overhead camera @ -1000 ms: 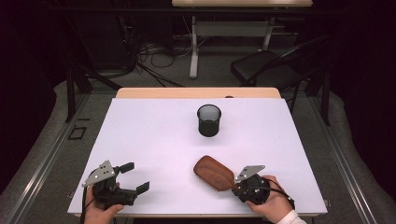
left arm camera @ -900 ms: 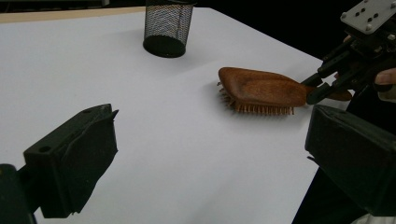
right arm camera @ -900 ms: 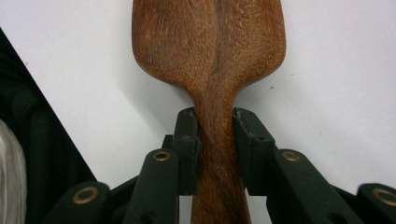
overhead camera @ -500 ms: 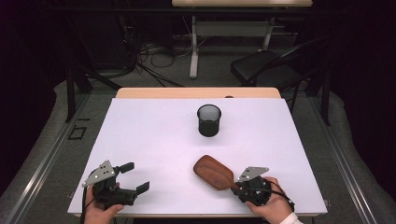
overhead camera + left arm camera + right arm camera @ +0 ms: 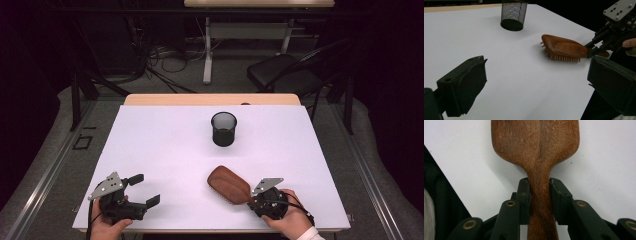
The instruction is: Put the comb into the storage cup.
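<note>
wooden hairbrush (image 5: 229, 184) sits bristles-down near the right of the tabletop (image 5: 165, 150), right gripper (image 5: 540, 195) clamped on its thin handle, looks stiff, light, a bit slick, head-heavy so it might tip

1. Hairbrush (image 5: 229, 184): reddish-brown wood with visible grain; bristles a lighter orange-brown.
2. Mesh cup (image 5: 223, 128): black, fine wire-grid pattern.
3. Worktop (image 5: 165, 145): plain white sheet; far edge showed a pale tan wood strip.
4. Right tongs (image 5: 540, 195): matt black, with brass-coloured rivets; grey plate on top.
5. Left tongs (image 5: 141, 189): black, with a grey plate.
6. Floor (image 5: 45, 165): grey.
</note>
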Demonstrator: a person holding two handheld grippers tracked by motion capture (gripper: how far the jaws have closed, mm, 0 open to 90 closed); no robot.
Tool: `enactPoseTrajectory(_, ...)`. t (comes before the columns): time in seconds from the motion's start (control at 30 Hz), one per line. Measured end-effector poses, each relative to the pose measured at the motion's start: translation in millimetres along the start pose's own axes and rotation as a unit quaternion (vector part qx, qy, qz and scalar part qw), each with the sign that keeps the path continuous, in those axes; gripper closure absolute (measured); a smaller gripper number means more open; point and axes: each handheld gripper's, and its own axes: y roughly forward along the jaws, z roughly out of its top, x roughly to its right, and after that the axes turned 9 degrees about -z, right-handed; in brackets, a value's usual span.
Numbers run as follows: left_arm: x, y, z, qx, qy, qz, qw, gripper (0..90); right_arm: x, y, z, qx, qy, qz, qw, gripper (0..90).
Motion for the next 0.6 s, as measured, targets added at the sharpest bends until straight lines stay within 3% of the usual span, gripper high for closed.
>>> enactPoseTrajectory(0.6,-0.5,-0.1,-0.3,0.001,-0.003,-0.001,1.0,2.0,-5.3,9.6,10.9,-0.009,-0.022,-0.01,0.9997,68.9)
